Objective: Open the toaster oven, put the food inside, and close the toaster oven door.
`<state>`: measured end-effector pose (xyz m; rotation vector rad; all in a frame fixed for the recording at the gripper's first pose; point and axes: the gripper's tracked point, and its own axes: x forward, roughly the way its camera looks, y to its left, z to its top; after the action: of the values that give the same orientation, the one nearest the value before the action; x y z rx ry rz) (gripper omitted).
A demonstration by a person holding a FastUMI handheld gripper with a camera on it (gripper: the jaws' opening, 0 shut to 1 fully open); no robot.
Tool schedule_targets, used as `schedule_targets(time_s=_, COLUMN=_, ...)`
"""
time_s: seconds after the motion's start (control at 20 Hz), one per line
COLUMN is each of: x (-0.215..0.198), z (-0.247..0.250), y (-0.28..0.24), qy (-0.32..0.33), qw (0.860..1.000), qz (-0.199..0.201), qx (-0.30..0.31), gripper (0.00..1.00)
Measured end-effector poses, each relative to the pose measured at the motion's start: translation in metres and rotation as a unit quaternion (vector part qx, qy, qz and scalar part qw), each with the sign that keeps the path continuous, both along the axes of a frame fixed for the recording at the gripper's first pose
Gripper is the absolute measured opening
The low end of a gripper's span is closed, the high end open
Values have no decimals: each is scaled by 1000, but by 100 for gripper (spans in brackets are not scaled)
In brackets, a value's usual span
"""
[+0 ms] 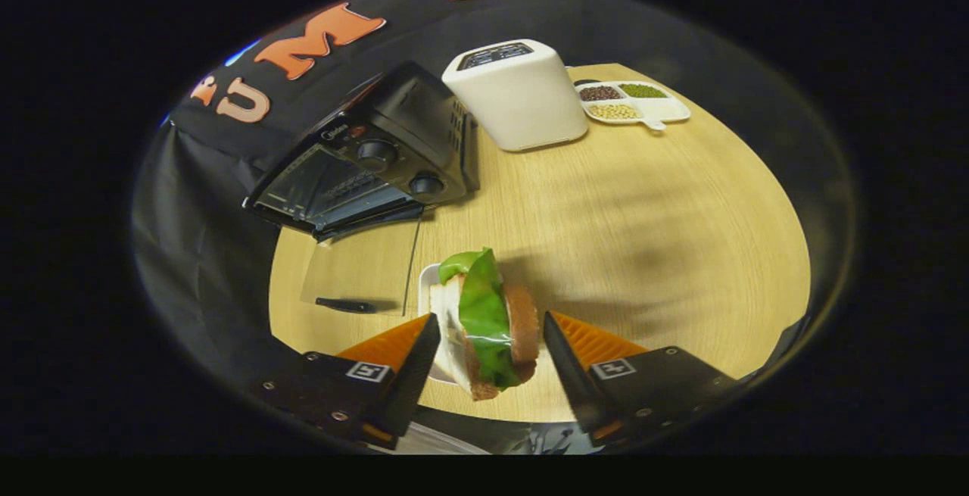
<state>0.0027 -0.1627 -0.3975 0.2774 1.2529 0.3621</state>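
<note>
Gripper view looks down over a round wooden worktop [606,216], with the gripper [490,344] low in front. Between its jaws stands a sandwich [492,329], set on edge: bread slices with a green lettuce leaf folded between them. The left finger [416,360] lies against the pale bread side, while a narrow gap seems to remain between the right finger [564,360] and the brown crust, so whether both press on the food cannot be told. Behind the sandwich sits a small white plate [425,291], and the sandwich appears at or just above it.

Beyond the fingers, the black toaster oven [378,155] stands against the booth's cloth wall. Its glass door [356,276] is already folded down flat onto the worktop, handle [344,304] toward the gripper, and the cavity with its rack is exposed. A white appliance [518,95] stands beside the oven, and a divided dish of beans [632,102] lies just past it.

Judging from this, the opening step is done. The food is being picked up, well apart from the oven. Carrying it over, setting it on the rack and shutting the door all remain.
</note>
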Motion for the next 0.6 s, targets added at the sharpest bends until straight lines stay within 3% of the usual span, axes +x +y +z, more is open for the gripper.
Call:
schedule_targets(time_s=0.05, x=2, z=2, y=3, qy=1, qw=1000, qz=-4, qx=6, gripper=62)
schedule_targets(time_s=0.2, x=3, z=16, y=8, qy=1, qw=1000, qz=-17, qx=18, gripper=36)
schedule_targets(time_s=0.35, x=-1, z=31, y=10, qy=-18, qw=1000, qz=5, qx=-2, gripper=29)
schedule_targets(time_s=0.6, x=12, z=89, y=28, qy=-73, qw=996, qz=-35, qx=32, gripper=28)
